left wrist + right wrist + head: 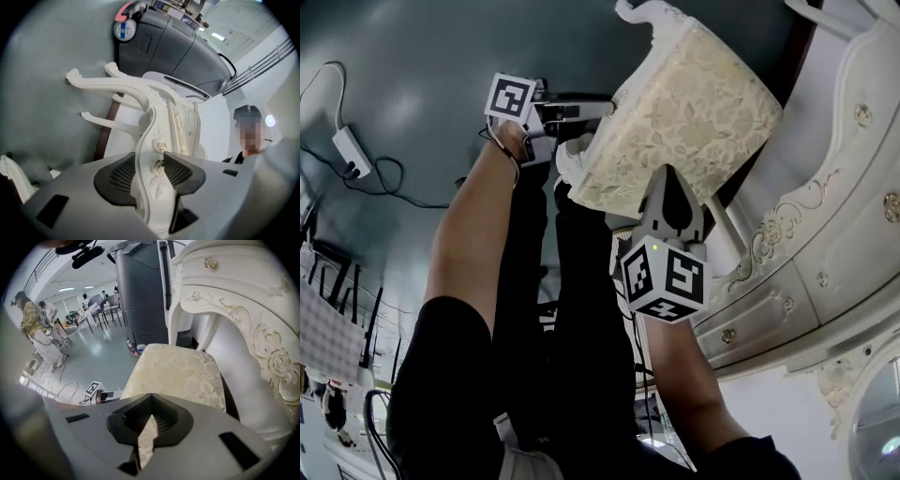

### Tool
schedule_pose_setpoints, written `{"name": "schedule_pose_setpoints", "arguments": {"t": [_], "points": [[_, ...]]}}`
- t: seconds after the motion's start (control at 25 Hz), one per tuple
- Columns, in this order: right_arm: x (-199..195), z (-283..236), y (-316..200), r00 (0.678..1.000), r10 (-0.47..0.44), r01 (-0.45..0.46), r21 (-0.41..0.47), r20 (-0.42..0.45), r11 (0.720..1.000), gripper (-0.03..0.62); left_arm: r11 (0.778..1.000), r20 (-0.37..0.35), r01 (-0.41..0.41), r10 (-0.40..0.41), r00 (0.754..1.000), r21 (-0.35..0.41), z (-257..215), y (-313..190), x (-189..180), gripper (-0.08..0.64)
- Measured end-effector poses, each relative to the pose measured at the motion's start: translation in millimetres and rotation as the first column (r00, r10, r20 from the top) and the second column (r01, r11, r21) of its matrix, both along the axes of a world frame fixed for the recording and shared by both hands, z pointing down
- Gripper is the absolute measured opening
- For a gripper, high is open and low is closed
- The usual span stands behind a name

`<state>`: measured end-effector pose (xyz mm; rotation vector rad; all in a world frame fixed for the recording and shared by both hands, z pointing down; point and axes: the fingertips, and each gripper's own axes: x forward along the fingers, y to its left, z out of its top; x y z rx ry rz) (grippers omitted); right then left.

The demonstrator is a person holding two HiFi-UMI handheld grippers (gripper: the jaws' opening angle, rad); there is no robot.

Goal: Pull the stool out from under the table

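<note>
The stool (684, 112) is being held by both tongs at once. The left tongs (158, 166) are closing tight on the stool's carved white frame (154, 140), the two dark pads pressing either side of the rose ornament at the head of a leg. The right tongs (150, 413) are pinching the near edge of the stool's floral cushion (178, 376), the jaws all but meeting, with only a thin fold of the fabric showing between them. In the head view the two are gripping opposite ends of the stool's near side, so the hold is looking set for a two-handed pull. The stool's curved legs (108, 84) are showing against the grey floor (412, 56), though whether all of them are resting on it cannot be told. The ornate white surface (825, 216) with its drawers is standing just beside the stool's far side, and most of the cushion is lying out in front of that surface's edge, not beneath it; only the stool's far corner is sitting close to the carved front. By my judgement the grasp is done and the pull is well under way. What is remaining is drawing the stool fully clear, settling it and letting go.
</note>
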<state>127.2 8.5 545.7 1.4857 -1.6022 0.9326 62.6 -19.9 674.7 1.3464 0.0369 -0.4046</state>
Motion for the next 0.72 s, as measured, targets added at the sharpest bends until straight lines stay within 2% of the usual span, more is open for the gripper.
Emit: {"name": "schedule_pose_setpoints", "arguments": {"t": [0.08,0.2,0.36,0.4,0.44,0.52,0.56,0.64,0.72], "points": [[-25,-3,-3,0.999,-0.048,0.048,0.008,0.01,0.999,0.005,0.997,0.03,0.075,-0.075,0.997,-0.011,2,7,-48,0.192],[-42,-6,-4,0.994,-0.103,0.102,0.024,0.025,0.994,0.005,0.984,0.081,0.177,-0.175,0.981,-0.02,2,21,-94,0.19],[-62,-5,2,0.986,-0.163,0.162,0.033,0.036,0.986,0.005,0.971,0.164,0.238,-0.229,0.96,-0.036,2,47,-137,0.18],[-64,-6,3,0.981,-0.192,0.191,0.043,0.027,0.981,0.005,0.966,0.164,0.255,-0.246,0.955,-0.039,-2,52,-143,0.109],[-66,-8,4,0.973,-0.229,0.228,0.057,0.016,0.972,0.005,0.958,0.147,0.284,-0.277,0.95,-0.03,-11,54,-151,0.002],[-73,-9,6,0.957,-0.29,0.288,0.08,0.009,0.954,0.005,0.938,0.126,0.345,-0.345,0.93,0.029,-32,50,-167,0.002],[-76,-8,8,0.954,-0.3,0.298,0.081,0.015,0.951,0.005,0.931,0.142,0.36,-0.364,0.92,0.057,-37,50,-175,0.002],[-80,-11,13,0.955,-0.293,0.291,0.073,0.032,0.954,0.005,0.928,0.221,0.364,-0.373,0.901,0.083,-39,53,-184,0.002],[-84,-21,15,0.956,-0.288,0.283,0.084,0.054,0.955,0.005,0.926,0.334,0.366,-0.375,0.865,0.093,-39,54,-190,0.002]]}}
